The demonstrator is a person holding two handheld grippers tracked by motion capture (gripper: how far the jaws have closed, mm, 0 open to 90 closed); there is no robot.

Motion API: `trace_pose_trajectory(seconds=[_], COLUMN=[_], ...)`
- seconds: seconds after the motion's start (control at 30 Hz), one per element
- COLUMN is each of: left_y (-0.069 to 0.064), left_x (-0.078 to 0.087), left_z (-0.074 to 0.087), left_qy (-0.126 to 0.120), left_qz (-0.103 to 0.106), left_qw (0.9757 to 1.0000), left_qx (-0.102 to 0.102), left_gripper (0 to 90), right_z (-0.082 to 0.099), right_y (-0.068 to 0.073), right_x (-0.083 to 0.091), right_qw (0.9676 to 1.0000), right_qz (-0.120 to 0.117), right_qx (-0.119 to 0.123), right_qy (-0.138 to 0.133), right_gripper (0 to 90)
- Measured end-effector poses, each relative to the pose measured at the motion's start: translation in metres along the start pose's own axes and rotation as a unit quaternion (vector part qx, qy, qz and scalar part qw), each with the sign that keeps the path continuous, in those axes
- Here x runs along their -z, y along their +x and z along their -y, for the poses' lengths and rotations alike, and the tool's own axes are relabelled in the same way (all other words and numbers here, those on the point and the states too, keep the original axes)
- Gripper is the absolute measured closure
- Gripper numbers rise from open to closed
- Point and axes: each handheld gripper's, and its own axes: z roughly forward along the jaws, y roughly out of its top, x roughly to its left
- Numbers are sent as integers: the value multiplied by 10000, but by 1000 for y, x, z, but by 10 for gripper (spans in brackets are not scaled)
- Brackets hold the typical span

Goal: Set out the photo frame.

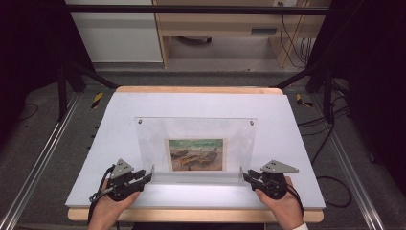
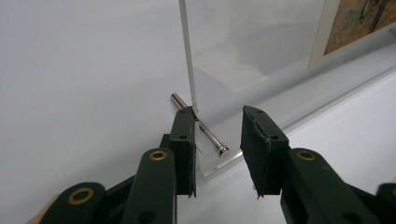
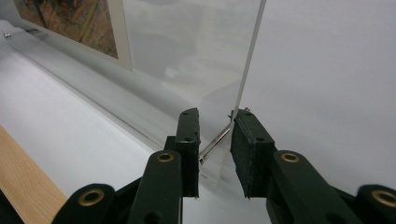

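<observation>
On a white board (image 1: 201, 103) laid over a wooden table, a clear acrylic frame (image 1: 196, 132) holding a boat painting (image 1: 196, 154) is seen from the high view, its long axis running left to right. The left gripper (image 1: 147, 175) and right gripper (image 1: 247, 176) are placed at its two near corners. In the left gripper view, the jaws are held apart around the frame's corner, where a metal pin (image 2: 200, 126) is crossed by one jaw. In the right gripper view, the jaws are likewise spread, a second pin (image 3: 215, 142) lying between them.
</observation>
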Motion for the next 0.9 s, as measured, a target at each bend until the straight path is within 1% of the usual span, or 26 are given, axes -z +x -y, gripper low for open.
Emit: trace_pose_trajectory(seconds=[0.1,0.13,0.3,0.5,0.57,0.6,0.63,0.9], left_y=[0,0,-1,-1,-2,-2,-2,-3], left_x=[0,0,0,0,0,0,0,0], left_z=[1,1,2,3,3,4,4,4], left_qy=[28,36,71,106,121,134,136,116], left_qz=[4,4,11,18,4,-4,-2,-7], left_qw=[10000,10000,10000,9999,9999,9999,9999,9999], left_qx=[-9,-13,-28,-43,-69,-70,-79,-101], left_gripper=[653,653,653,653,653,653,653,653], right_z=[1,1,3,4,5,5,5,6], right_y=[0,1,1,2,1,1,2,2], right_x=[0,0,0,1,0,0,1,1], right_qw=[10000,10000,10000,10000,10000,10000,10000,10000], right_qz=[10,5,-8,-26,-28,-37,-27,-29], right_qx=[34,-39,26,-1,56,45,48,40], right_qy=[-8,29,28,68,53,44,79,46], right_gripper=[727,727,726,724,721,720,716,714])
